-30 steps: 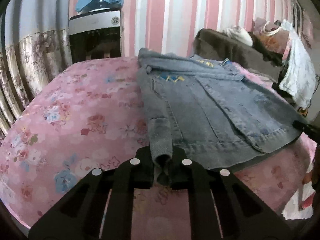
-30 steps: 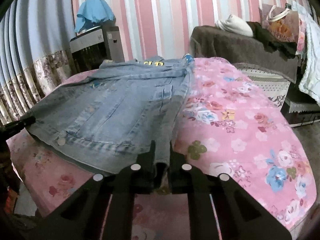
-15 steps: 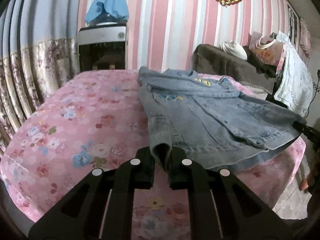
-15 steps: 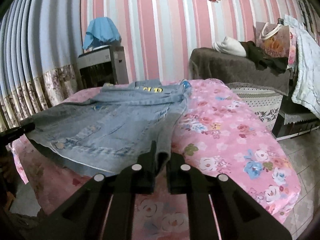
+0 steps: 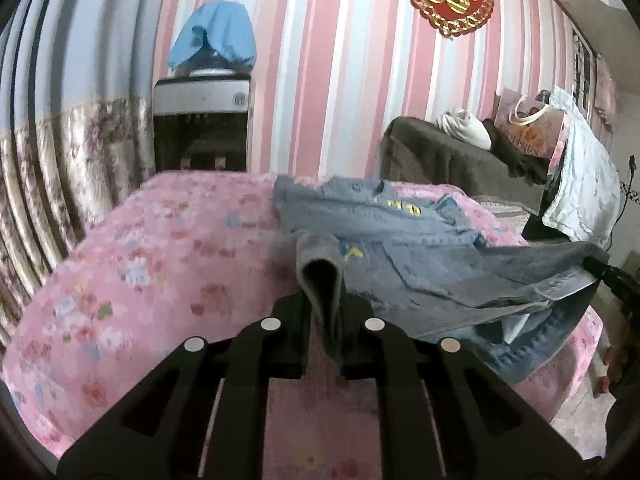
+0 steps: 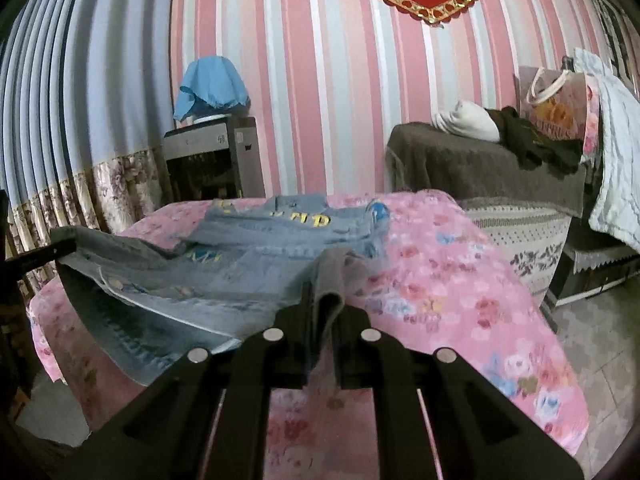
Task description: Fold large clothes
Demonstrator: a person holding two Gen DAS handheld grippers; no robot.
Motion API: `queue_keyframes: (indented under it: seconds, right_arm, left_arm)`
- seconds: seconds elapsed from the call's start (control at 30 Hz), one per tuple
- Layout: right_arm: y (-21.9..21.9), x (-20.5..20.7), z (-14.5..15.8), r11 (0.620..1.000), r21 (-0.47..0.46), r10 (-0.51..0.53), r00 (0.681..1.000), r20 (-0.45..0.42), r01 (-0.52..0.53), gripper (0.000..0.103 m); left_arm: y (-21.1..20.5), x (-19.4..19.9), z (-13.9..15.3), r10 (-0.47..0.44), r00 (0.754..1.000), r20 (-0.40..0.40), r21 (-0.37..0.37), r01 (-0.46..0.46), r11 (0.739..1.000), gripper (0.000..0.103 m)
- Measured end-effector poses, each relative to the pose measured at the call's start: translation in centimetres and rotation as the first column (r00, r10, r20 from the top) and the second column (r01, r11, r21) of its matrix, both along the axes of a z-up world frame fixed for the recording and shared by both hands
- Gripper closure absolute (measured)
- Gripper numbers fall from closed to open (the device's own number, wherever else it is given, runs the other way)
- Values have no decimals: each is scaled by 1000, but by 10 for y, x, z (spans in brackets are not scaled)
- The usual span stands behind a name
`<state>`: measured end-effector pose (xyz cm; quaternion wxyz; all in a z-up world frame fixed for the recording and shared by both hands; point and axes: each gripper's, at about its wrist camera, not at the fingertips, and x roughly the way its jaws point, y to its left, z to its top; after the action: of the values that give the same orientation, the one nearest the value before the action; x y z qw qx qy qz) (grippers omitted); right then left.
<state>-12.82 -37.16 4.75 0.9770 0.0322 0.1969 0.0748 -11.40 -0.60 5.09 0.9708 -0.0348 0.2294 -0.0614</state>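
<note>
A blue denim jacket [image 5: 432, 256] with yellow lettering lies on a table under a pink floral cloth [image 5: 168, 264]. My left gripper [image 5: 325, 312] is shut on the jacket's near left corner, and the fabric stands up in a fold between its fingers. In the right wrist view the same denim jacket [image 6: 240, 264] stretches to the left, with my right gripper [image 6: 325, 314] shut on its near right corner. The jacket's near hem hangs lifted off the pink floral cloth [image 6: 460, 280] between the two grippers. The collar end still rests on the table.
A dark cabinet [image 5: 202, 132] topped by a blue cloth [image 5: 216, 36] stands behind the table against the striped wall. A brown-covered sofa [image 6: 480, 164] with clothes and a gift bag [image 6: 556, 100] sits at the right. A curtain [image 5: 48, 168] hangs left.
Both grippers have risen with the jacket's near corners in them. The hem has come up off the cloth and the wall fills more of both views.
</note>
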Motion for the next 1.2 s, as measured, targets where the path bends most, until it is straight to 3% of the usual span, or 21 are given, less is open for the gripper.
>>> queue_keyframes:
  seconds: [0.37, 0.53, 0.9, 1.2]
  right_arm:
    - [-4, 85, 42, 1000, -20, 10, 999, 47, -9, 96]
    - [-7, 144, 53, 1000, -19, 15, 1000, 25, -14, 95]
    - [-5, 273, 50, 999, -32, -11, 999, -52, 9, 95]
    - [-3, 322, 41, 1000, -18, -13, 997, -73, 11, 95]
  left_arm:
    - [-9, 89, 50, -15, 999, 48, 43, 13, 999, 94]
    - [-14, 143, 63, -21, 998, 62, 61, 17, 998, 94]
    - [-22, 281, 54, -12, 1000, 12, 102, 11, 995, 94]
    - [-18, 336, 39, 46, 999, -19, 105, -44, 994, 94]
